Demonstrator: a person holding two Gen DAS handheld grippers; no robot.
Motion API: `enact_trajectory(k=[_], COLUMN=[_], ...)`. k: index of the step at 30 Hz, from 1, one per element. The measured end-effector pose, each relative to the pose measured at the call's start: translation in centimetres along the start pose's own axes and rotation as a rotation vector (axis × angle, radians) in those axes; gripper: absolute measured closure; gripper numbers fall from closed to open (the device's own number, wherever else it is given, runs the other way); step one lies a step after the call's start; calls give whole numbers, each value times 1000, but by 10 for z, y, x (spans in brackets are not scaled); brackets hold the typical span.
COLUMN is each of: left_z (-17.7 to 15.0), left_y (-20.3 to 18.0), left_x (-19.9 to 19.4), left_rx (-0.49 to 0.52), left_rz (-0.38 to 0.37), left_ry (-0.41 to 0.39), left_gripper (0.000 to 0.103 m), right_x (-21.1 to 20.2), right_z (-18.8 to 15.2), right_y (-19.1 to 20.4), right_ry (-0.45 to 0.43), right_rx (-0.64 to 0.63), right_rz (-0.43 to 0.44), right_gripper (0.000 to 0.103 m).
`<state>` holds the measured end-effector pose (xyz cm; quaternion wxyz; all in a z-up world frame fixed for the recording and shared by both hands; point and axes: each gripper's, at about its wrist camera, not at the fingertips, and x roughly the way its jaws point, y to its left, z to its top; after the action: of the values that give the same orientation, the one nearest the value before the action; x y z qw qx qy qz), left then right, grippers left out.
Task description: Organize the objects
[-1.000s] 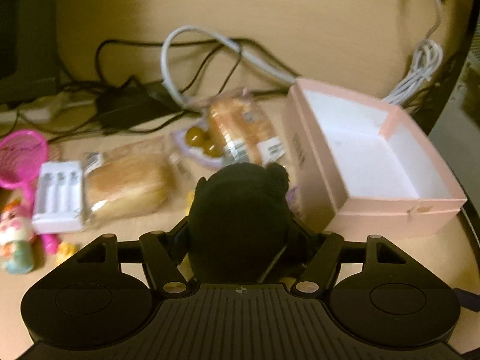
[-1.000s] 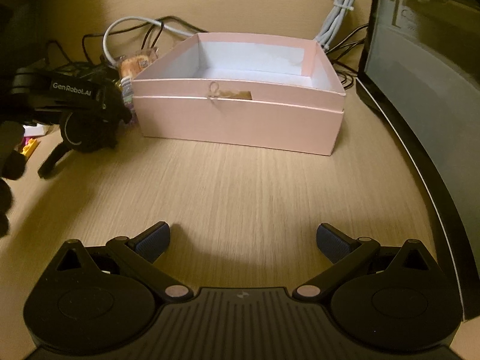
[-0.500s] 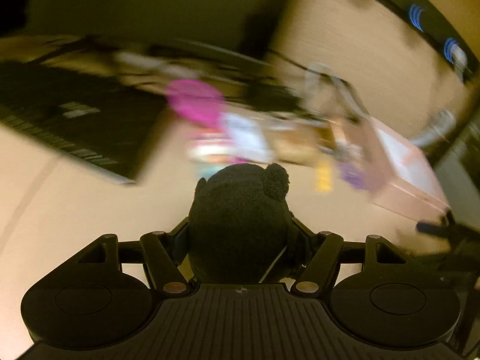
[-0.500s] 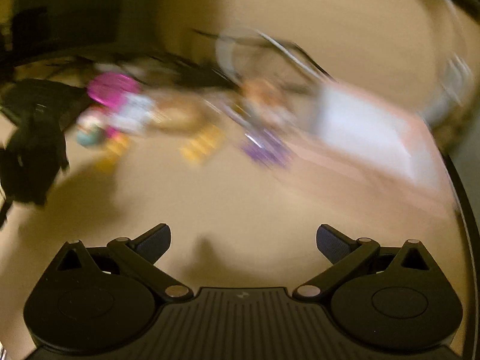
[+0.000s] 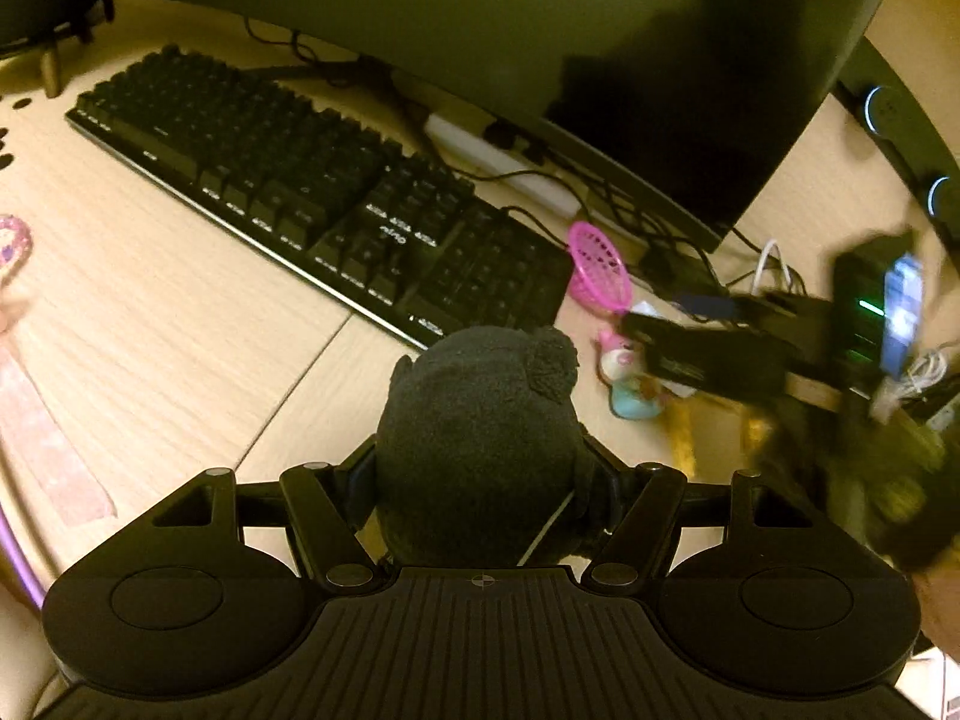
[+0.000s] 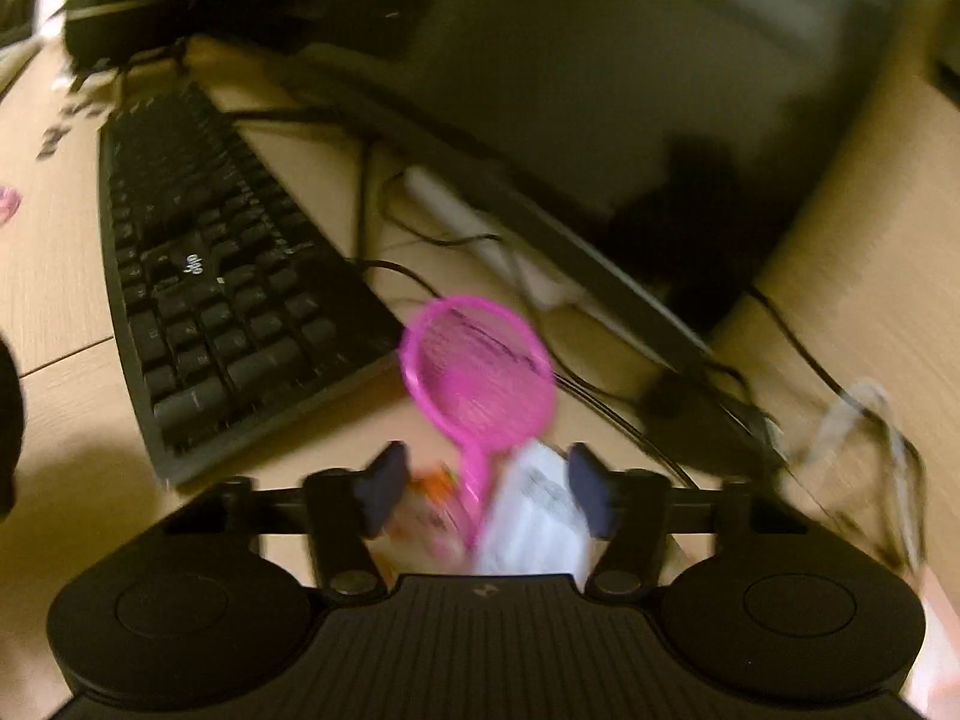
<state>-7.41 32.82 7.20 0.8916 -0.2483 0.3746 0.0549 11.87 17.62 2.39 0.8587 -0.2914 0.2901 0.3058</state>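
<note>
My left gripper point(image 5: 480, 480) is shut on a black plush toy point(image 5: 480, 420) and holds it above the desk in front of the keyboard. My right gripper point(image 6: 483, 480) is open, its jaws on either side of a pink toy racket's point(image 6: 480, 372) handle and a white battery charger point(image 6: 534, 528); a small doll point(image 6: 432, 510) lies below them. The frame is blurred and I cannot tell if the pads touch anything. In the left wrist view the racket point(image 5: 597, 267) and the doll point(image 5: 630, 378) lie right of the keyboard, with the right gripper point(image 5: 720, 354) blurred over them.
A black keyboard point(image 5: 312, 198) lies across the desk under a dark monitor point(image 5: 540, 60). Cables and a white power strip point(image 5: 504, 162) run behind it. A pink strip point(image 5: 48, 438) lies at the left desk edge.
Both grippers have swung left, away from the pink box toward the keyboard. The left still holds the plush toy. The right has dropped over the racket and charger, its jaws narrower than before.
</note>
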Motion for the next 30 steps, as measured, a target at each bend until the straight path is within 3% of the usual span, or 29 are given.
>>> enact_trajectory(k=[2,4,10,17,18,20,22,24,30], left_z=[0,0,0,-9,-10,-12,-12,-13,-18], left_y=[2,8,12,-5,-8,-13,-17,-19,-28], left_x=[-2,-5,-6,16,19,21,20,18,14], left_rx=[4,-8,7,17,22,31,36,40,76], left_rz=[14,25,25,-63,-71,-80,-82,-79,-64], left_ry=[-11,-14,-13,36,42,46,42,40,50], left_gripper=[30,30,30,30,30,30,30,30,30], right_x=[17,32,15,-31,-42,-72,-101,-116,-108], right_z=[6,7,-25,-82,-83,-86,-93,-102,-130], right_y=[11,11,-17,-57,-61,-65,-60,-51,-15], right_ry=[4,49,82,132,123,82,39,25,111], right_rx=[-55,-59,4,32,74,172,254,312,372], right_rz=[8,21,-13,-127,-113,-73,-47,-28,-28], right_gripper=[58,82,87,86,83,69,33,21,21])
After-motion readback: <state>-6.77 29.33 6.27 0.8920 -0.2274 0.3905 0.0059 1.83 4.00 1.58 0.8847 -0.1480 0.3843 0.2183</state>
